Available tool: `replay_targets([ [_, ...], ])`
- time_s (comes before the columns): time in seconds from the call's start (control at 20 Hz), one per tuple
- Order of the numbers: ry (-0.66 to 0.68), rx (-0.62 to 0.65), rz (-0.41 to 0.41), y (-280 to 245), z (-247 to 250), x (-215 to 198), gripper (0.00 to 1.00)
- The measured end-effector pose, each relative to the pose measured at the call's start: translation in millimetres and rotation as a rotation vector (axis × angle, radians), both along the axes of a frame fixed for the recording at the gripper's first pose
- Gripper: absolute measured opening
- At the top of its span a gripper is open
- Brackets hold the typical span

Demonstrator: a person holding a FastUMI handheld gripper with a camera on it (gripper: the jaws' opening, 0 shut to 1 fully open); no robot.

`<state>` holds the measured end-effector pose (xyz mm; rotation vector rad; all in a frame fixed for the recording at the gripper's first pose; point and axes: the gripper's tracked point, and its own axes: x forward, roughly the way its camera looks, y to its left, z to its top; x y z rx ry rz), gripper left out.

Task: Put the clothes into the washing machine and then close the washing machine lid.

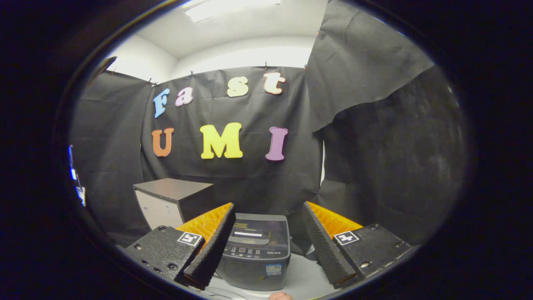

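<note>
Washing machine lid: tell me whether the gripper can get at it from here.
Probably yes. The gripper is open, and the washing machine stands just ahead between its fingers with its lid down and nothing between. The cabinet stands aside.

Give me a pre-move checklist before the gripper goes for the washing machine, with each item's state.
1. Gripper fingers spread apart, nothing between them: ok.
2. Washing machine just ahead, framed between the fingers: ok.
3. Washing machine lid open for loading: not ok, it looks shut.
4. Clothes located: cannot tell.
5. Grey cabinet stands behind and to one side of the machine, off the straight approach: ok.
</note>
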<state>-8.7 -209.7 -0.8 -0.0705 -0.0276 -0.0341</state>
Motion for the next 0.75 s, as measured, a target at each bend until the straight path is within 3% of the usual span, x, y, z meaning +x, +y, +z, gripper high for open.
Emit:
replay_targets([
  [0.75, 0.021, 0.012, 0.019, 3.1, -6.2, 8.3, 1.0],
])
